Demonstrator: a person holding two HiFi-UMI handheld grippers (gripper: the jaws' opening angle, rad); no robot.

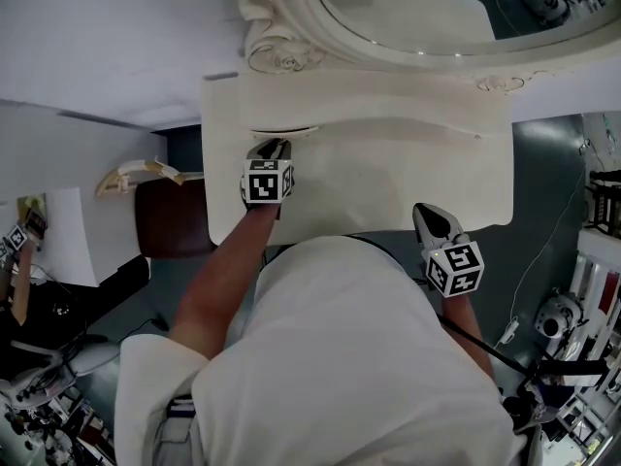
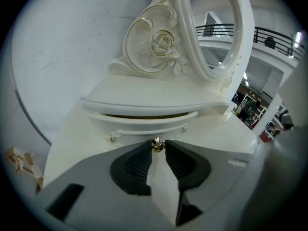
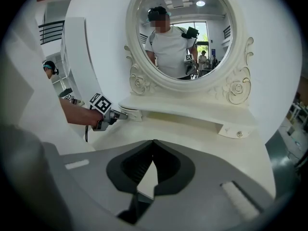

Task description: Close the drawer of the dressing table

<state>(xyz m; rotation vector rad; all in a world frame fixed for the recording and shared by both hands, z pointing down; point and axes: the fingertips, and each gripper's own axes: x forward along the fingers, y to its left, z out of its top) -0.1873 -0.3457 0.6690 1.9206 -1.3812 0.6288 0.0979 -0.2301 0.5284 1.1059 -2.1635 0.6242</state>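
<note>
The white dressing table has a small left drawer under its raised shelf, pulled out a little so that a dark gap shows above its front. My left gripper is shut on the drawer's little gold knob, which sits pinched between the fingertips. In the head view the left gripper reaches that drawer at the table's back left. The right gripper hovers over the table's front right edge. Its jaws are shut with nothing in them.
An oval mirror in a carved white frame stands at the back of the table. A matching right drawer sits under the shelf's right end. A dark brown seat stands left of the table. Cluttered equipment lines both sides of the floor.
</note>
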